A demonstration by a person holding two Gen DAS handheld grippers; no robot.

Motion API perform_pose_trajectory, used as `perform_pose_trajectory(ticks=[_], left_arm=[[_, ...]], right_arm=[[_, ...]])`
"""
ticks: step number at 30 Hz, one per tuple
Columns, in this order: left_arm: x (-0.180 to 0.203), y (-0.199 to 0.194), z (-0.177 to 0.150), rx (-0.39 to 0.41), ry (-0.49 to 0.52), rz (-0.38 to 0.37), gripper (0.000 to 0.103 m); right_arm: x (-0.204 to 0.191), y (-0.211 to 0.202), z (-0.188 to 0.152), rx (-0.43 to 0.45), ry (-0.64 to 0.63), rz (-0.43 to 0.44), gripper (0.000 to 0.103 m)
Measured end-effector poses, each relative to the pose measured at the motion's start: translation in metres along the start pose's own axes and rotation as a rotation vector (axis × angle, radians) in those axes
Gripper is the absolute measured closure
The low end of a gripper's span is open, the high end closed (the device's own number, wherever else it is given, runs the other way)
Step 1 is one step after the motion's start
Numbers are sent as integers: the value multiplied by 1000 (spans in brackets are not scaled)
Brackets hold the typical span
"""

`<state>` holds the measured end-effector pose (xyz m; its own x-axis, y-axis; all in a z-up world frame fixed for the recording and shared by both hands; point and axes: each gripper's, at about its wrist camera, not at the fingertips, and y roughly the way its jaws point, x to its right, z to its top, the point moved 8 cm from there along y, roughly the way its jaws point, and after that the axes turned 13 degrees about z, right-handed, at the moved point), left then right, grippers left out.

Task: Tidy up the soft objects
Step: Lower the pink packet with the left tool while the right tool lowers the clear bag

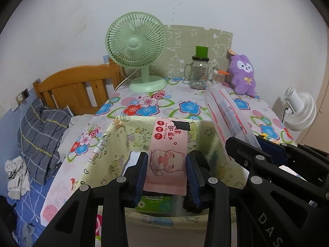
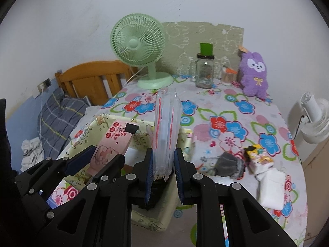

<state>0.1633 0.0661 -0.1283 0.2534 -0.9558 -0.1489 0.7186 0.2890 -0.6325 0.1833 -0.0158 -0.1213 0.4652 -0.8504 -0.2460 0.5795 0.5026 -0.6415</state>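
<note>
Over the yellow fabric bin (image 1: 115,144), nearest us, our left gripper (image 1: 167,168) clamps one pink wipes pack (image 1: 167,156) and our right gripper (image 2: 163,164) clamps one clear plastic pouch (image 2: 165,127). Right lie one grey sock (image 2: 230,162) and two small packets (image 2: 269,187); far back stand one green fan (image 2: 137,43), one glass jar (image 2: 204,70) and one purple plush (image 2: 254,72).

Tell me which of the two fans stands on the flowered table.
The mint-green desk fan, standing at the table's far edge beside the glass jar. The white fan sits off the table's right side, near the wall.
</note>
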Motion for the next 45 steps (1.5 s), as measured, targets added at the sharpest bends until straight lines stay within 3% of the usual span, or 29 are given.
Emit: perform_pose_trajectory(ticks=[18,29,32,34,35,45], left_arm=[[-37,38,-18,-86,-30,67,64],[-44,47,-19,-97,-29,98,60],[-40,47,-18,-97,-28,75,49],[-39,47,-18,-100,-26,82,47],[-39,47,-17,-98,-26,75,42],[-32,43,-14,-117,-50,34,36]], right_arm=[[-33,51,-10,-116,-44,97,80],[-34,72,-10,-165,-10,127,77],[-29,75,-9,-173,1,106,62],[-23,76,-9,-166,30,92,37],[-21,75,-9,-160,38,82,33],[-14,63,-3,-124,23,62,25]])
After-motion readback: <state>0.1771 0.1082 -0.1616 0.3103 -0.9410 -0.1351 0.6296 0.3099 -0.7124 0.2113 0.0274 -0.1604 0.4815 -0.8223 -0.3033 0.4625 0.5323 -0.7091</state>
